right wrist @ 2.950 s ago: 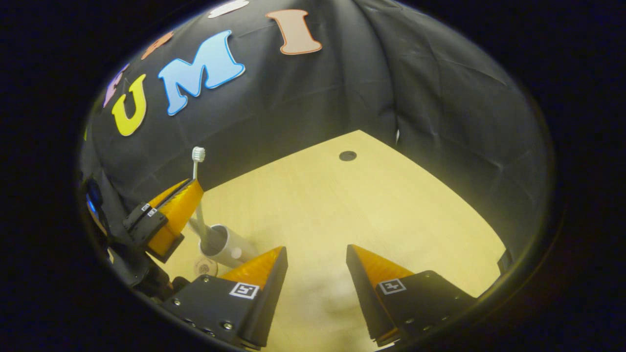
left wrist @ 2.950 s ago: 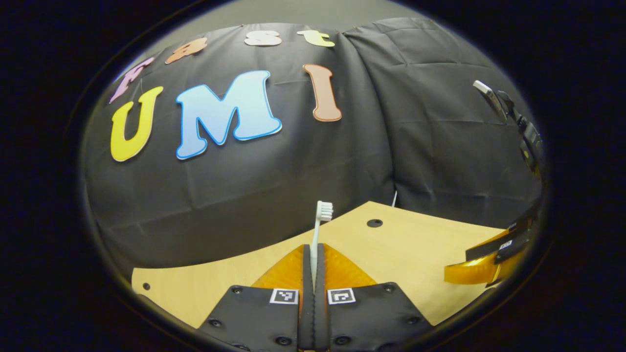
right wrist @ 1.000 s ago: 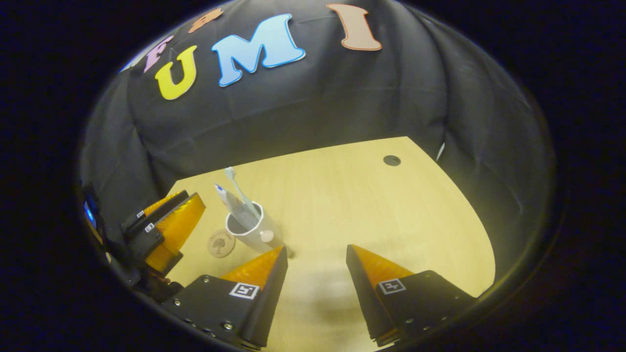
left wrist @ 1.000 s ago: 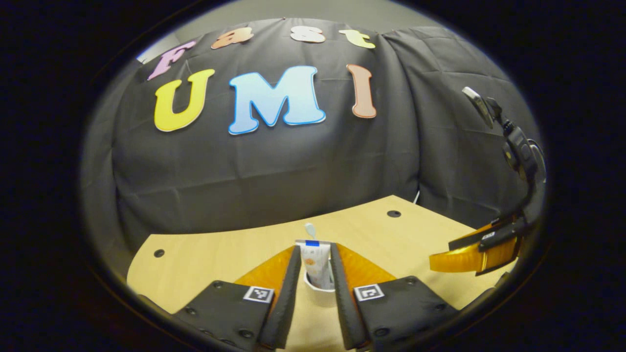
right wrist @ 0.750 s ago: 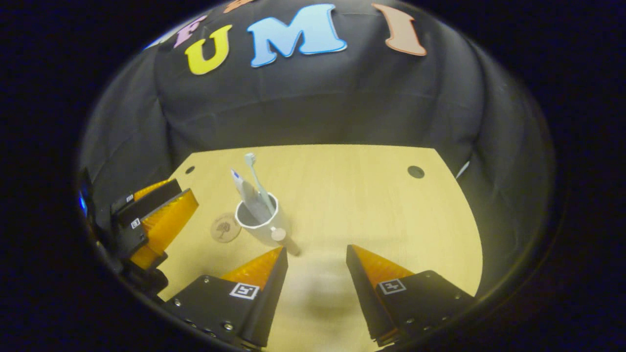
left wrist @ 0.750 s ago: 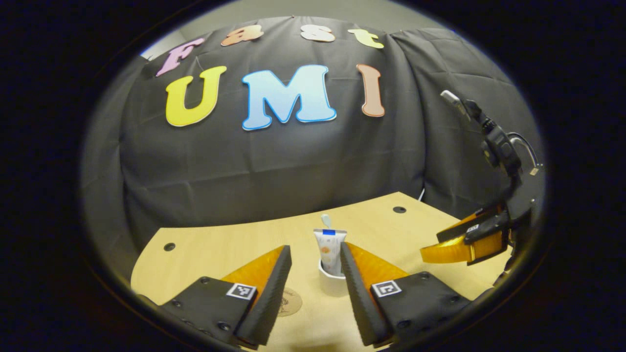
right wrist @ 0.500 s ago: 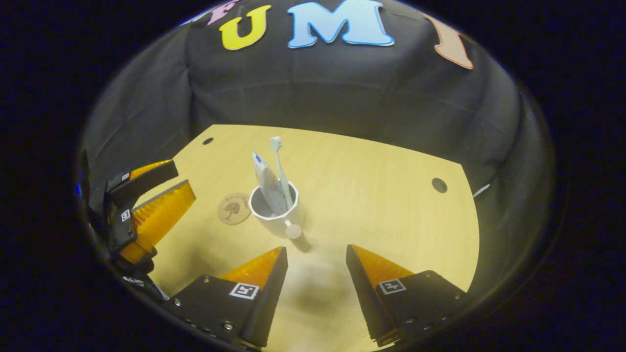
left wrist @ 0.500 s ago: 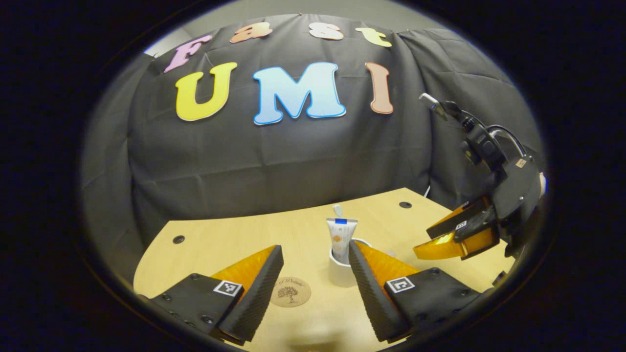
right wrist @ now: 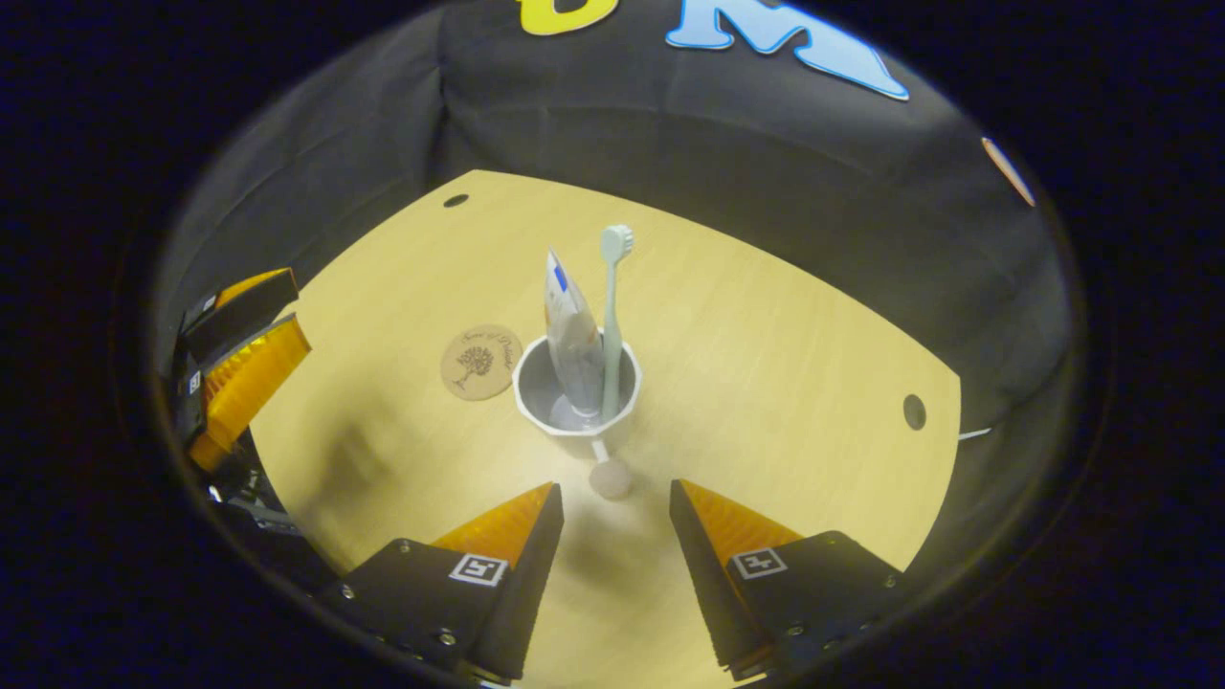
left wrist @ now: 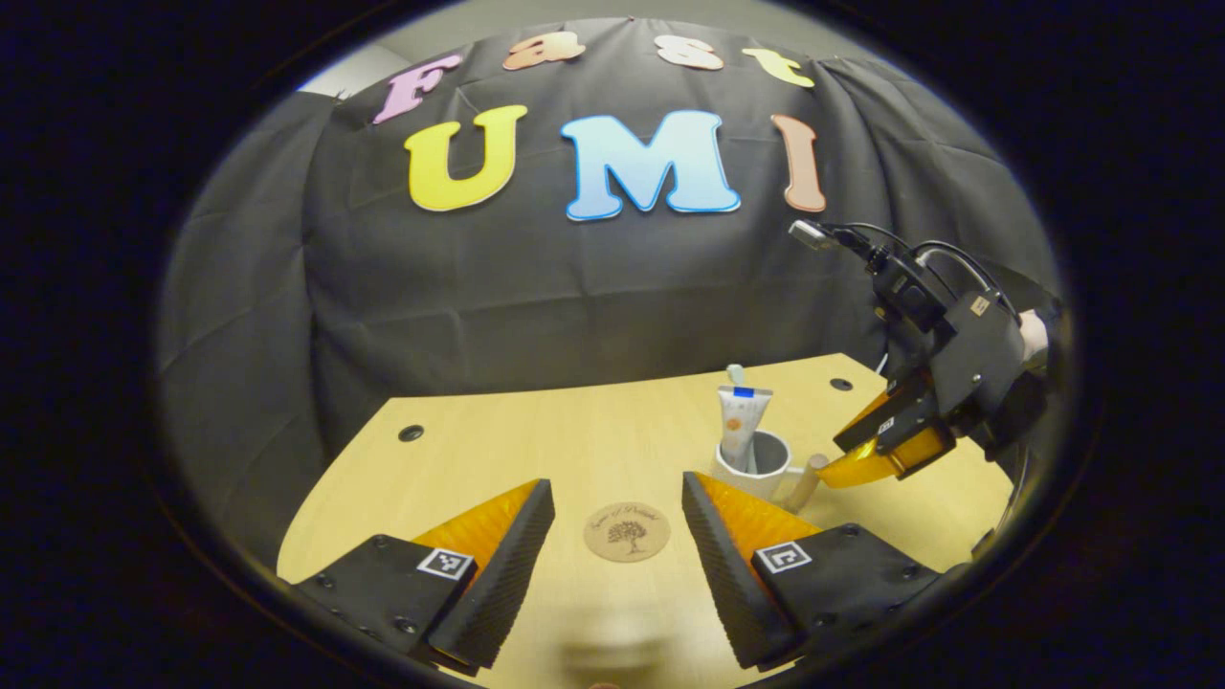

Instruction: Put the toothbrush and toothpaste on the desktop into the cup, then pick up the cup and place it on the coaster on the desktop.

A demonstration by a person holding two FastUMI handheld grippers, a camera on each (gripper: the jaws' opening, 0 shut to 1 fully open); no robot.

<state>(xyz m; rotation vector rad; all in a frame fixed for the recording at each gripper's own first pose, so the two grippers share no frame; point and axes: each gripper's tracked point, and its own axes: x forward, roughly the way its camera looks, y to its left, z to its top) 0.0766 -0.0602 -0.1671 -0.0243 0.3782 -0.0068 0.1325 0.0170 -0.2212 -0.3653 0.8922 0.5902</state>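
Desktop [right wrist: 785, 325]: cup [right wrist: 576, 402] just beside coaster [right wrist: 481, 361].

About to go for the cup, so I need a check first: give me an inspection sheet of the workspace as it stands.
Surface: wooden desktop with round holes near its edges.
Job's things: toothbrush and toothpaste stand in the white cup; the cup sits on the desktop beside the coaster, not on it; the handle points at the right gripper.
Clutter: nothing seen.
Grippers: left gripper open above the coaster; right gripper open, just short of the handle.
Cables: black cables on the right gripper's body.
Surroundings: black cloth wall.
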